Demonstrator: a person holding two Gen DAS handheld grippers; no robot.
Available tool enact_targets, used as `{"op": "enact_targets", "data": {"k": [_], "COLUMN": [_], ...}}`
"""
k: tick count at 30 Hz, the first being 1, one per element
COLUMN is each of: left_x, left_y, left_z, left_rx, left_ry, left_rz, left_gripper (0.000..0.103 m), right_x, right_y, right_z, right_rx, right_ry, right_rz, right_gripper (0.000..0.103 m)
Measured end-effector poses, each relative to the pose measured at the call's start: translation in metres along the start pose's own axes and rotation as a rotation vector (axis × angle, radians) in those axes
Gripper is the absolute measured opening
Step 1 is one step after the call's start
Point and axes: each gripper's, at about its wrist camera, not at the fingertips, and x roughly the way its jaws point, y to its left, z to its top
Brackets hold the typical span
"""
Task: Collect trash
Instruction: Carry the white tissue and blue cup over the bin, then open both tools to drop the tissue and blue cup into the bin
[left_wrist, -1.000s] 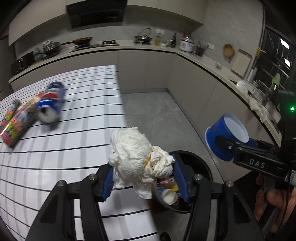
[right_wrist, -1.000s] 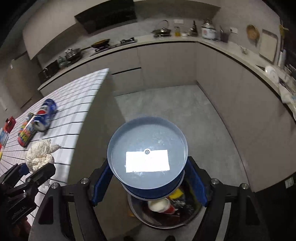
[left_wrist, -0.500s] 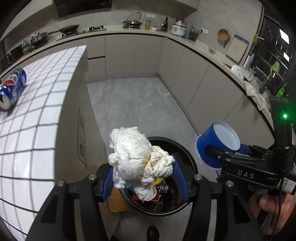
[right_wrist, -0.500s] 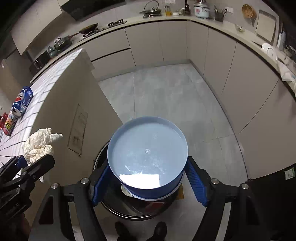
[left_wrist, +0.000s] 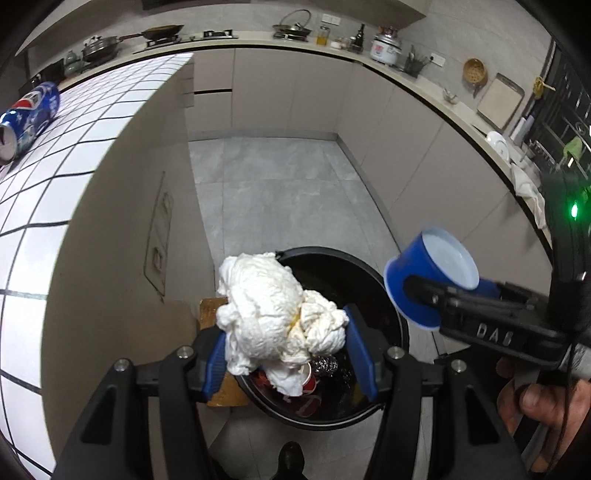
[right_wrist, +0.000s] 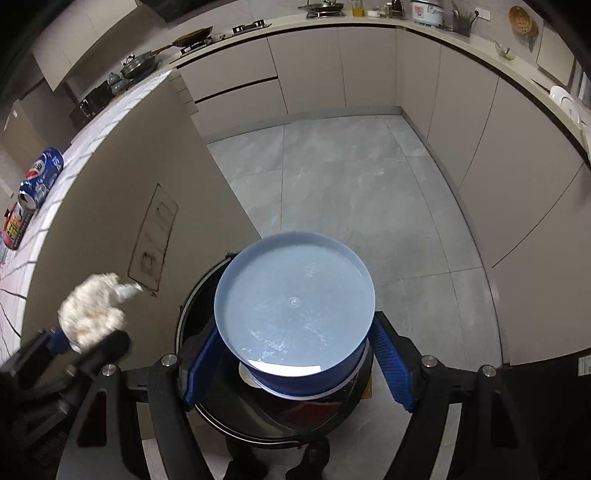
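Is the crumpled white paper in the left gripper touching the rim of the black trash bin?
Cannot tell. In the left wrist view the crumpled paper overlaps the trash bin rim, but it could be hanging above it.

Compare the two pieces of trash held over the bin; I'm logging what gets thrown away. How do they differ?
The crumpled tissue wad is white, soft and shapeless; the blue cup is rigid and round. The wad sits in the left gripper, the cup in the right gripper. The wad bulges above the pads, with a tail drooping below them; the cup keeps its form, its pale inside facing the right wrist camera. Both are gripped above the black bin.
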Motion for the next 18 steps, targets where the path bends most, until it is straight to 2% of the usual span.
{"op": "enact_targets", "data": {"k": [4, 9, 18], "left_x": [0.003, 0.016, 0.037], "left_y": [0.006, 0.002, -0.01], "left_z": [0.006, 0.001, -0.011], "left_rx": [-0.028, -0.043, -0.047], "left_ry": [-0.002, 0.039, 0.103], "left_rz": [0.003, -0.031, -0.042], "left_gripper": [0.058, 0.058, 0.058], "right_x": [0.009, 0.023, 0.051], "right_y": [0.004, 0.014, 0.019], "right_z": [-0.011, -0.036, -0.056], "right_rx": [-0.075, -0.191, -0.316], "right_ry": [0.006, 0.033, 0.066], "right_rz": [0.023, 0.06, 0.047], "right_gripper": [0.078, 0.078, 0.078]}}
